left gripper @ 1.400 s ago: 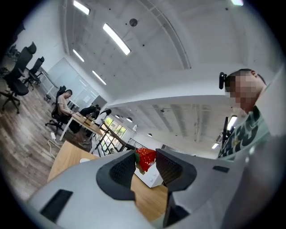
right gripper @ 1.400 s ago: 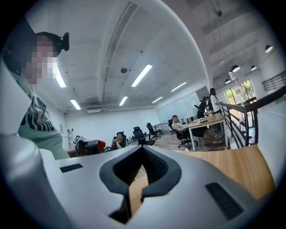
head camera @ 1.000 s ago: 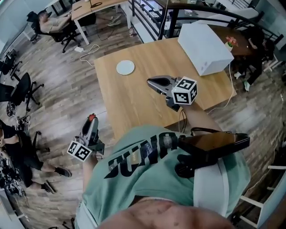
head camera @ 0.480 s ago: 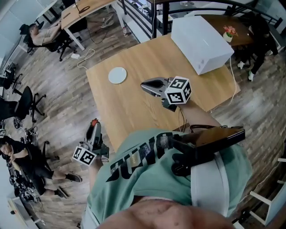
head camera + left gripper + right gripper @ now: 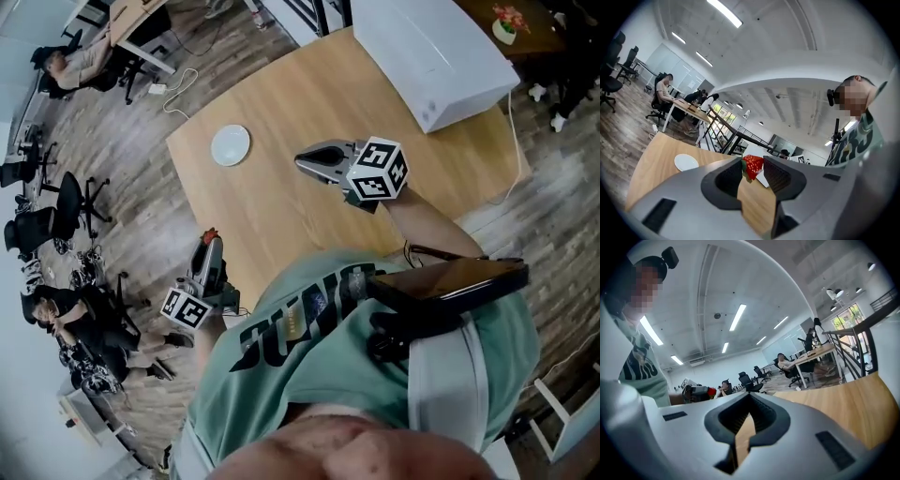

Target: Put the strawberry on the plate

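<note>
A red strawberry [image 5: 210,232] sits at the tip of my left gripper [image 5: 209,242], which is shut on it and hangs over the floor just off the near left edge of the wooden table [image 5: 281,103]. In the left gripper view the strawberry [image 5: 751,163] is pinched between the two dark pads of the left gripper [image 5: 753,169]. The small white plate [image 5: 230,145] lies on the table's far left part, also seen as the plate [image 5: 686,162] ahead and to the left. My right gripper [image 5: 305,162] hovers over the table's middle, shut and empty; the right gripper [image 5: 750,397] shows its jaws closed together.
A large white box [image 5: 431,56] stands at the table's far right. Office chairs [image 5: 56,211] and seated people [image 5: 66,314] fill the floor at left. A desk [image 5: 141,19] with a cable stands beyond the table. My torso fills the lower view.
My left gripper with the strawberry has come closer to the table's near left edge. The right gripper has stayed over the table's middle while I moved closer to the table.
</note>
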Motion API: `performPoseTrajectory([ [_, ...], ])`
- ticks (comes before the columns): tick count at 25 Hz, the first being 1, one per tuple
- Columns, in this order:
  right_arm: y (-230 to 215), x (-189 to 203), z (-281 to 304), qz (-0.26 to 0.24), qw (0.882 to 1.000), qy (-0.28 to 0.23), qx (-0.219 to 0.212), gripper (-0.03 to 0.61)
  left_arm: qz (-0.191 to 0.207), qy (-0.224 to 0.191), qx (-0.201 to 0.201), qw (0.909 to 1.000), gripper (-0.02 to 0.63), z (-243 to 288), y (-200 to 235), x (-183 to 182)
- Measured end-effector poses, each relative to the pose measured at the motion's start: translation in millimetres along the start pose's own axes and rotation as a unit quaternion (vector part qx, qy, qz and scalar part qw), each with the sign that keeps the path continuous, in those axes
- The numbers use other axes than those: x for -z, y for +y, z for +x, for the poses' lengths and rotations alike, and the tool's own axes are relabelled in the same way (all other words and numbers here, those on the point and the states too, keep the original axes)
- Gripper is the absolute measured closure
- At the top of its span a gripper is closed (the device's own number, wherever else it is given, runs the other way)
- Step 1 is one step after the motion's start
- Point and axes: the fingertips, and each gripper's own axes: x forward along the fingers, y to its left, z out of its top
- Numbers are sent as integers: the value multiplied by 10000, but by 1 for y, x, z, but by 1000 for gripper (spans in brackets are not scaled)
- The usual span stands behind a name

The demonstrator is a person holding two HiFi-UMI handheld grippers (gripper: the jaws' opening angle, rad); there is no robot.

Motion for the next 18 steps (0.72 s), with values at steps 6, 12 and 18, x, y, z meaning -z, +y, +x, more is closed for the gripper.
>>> performPoseTrajectory([
  [6, -2, 14, 29, 78, 9990, 125, 420, 572, -35, 130, 198, 9997, 469, -7, 48, 0],
  [12, 9, 19, 65, 74, 9972, 582, 467, 572, -39, 6, 400, 9992, 469, -6, 81, -17],
  [18, 7, 3, 113, -157, 9975, 621, 281, 572, -148, -324, 234, 9991, 469, -35, 106, -28],
])
